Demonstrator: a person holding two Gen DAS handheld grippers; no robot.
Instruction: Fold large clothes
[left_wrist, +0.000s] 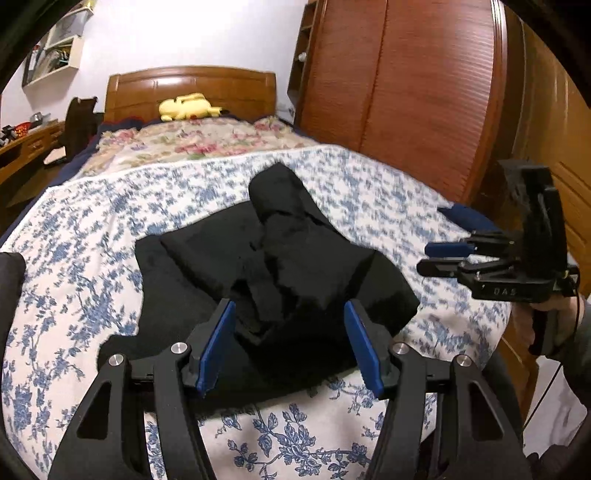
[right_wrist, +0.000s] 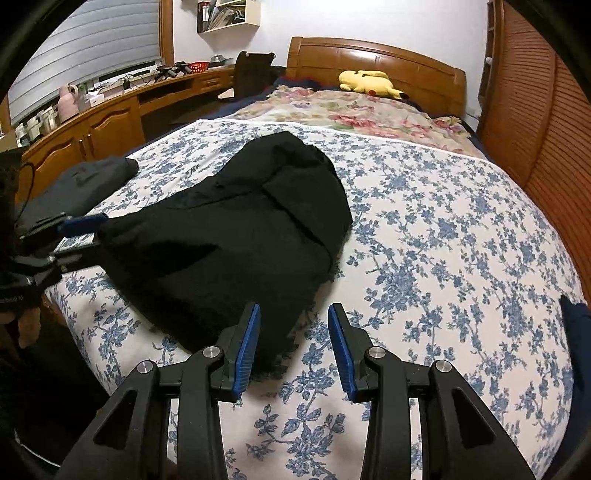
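A black garment (left_wrist: 207, 251) (right_wrist: 240, 221) lies partly folded on the blue-flowered sheet (right_wrist: 443, 240) of a bed. Its near end is bunched into a thick ridge that rises between my left gripper's (left_wrist: 290, 302) blue pads and fills the gap, so the jaws are shut on that bunch. In the right wrist view the left gripper (right_wrist: 101, 234) sits at the garment's left end, with cloth at its tips. My right gripper (right_wrist: 293, 306) hovers open over the garment's fringed near corner, holding nothing. It also shows at the right (left_wrist: 424, 257), held by a hand (left_wrist: 554, 314).
A yellow plush toy (right_wrist: 365, 83) lies by the wooden headboard (right_wrist: 406, 62) on a pink-flowered cover. A wooden wardrobe (left_wrist: 406, 92) stands along the bed's right side. A desk with cabinets (right_wrist: 110, 114) runs along the left. A grey garment (right_wrist: 92, 177) rests at the bed's left edge.
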